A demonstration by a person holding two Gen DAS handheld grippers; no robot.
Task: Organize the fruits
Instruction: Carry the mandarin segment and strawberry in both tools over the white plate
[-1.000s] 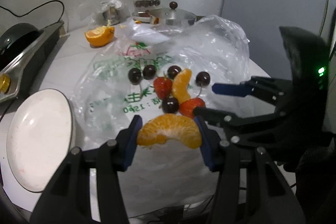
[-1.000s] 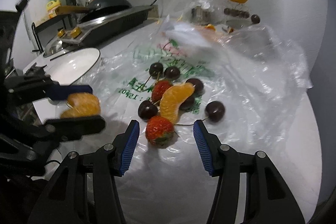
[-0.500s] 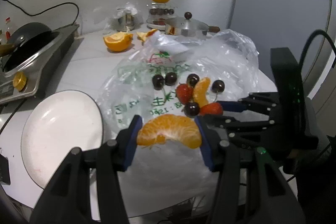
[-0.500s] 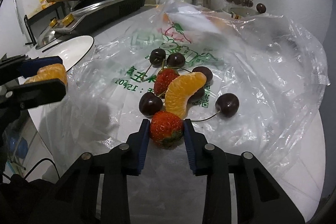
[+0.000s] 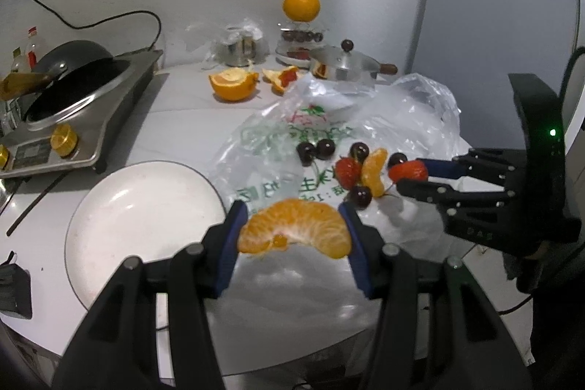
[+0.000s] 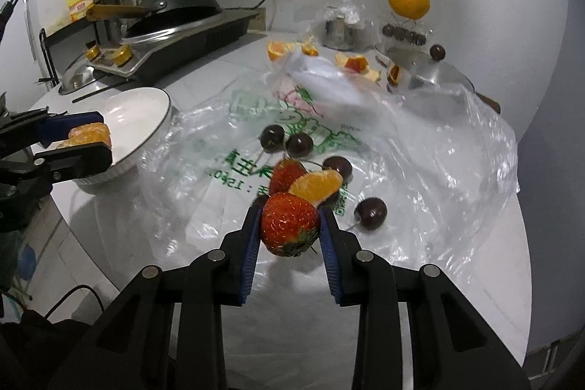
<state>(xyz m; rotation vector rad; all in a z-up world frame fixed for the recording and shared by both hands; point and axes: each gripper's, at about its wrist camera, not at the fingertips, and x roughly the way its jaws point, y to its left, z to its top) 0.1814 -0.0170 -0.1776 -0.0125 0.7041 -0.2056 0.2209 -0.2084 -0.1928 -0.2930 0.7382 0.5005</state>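
Observation:
My left gripper (image 5: 294, 225) is shut on a peeled orange segment (image 5: 294, 232), held above the table just right of the white plate (image 5: 120, 225). That same gripper (image 6: 89, 141) and its orange segment (image 6: 87, 134) show beside the plate (image 6: 146, 108) in the right wrist view. My right gripper (image 6: 289, 225) is shut on a red strawberry (image 6: 289, 225), lifted off the clear plastic bag (image 6: 420, 170). On the bag lie a second strawberry (image 6: 285, 172), another orange segment (image 6: 318, 185) and several dark cherries (image 6: 371, 212). In the left wrist view the right gripper (image 5: 409, 176) carries its strawberry (image 5: 407, 170).
A gas stove with a black wok (image 5: 73, 94) stands at the left. At the back are orange halves (image 5: 232, 84), a lidded steel pot (image 5: 345, 66), a steel cup (image 5: 239, 50) and a whole orange (image 5: 301, 4) on a stand. The round table's edge (image 6: 519, 317) is close on the right.
My right gripper closed on the strawberry and lifted it off the bag. My left gripper, still holding the orange segment, drew back and toward the plate.

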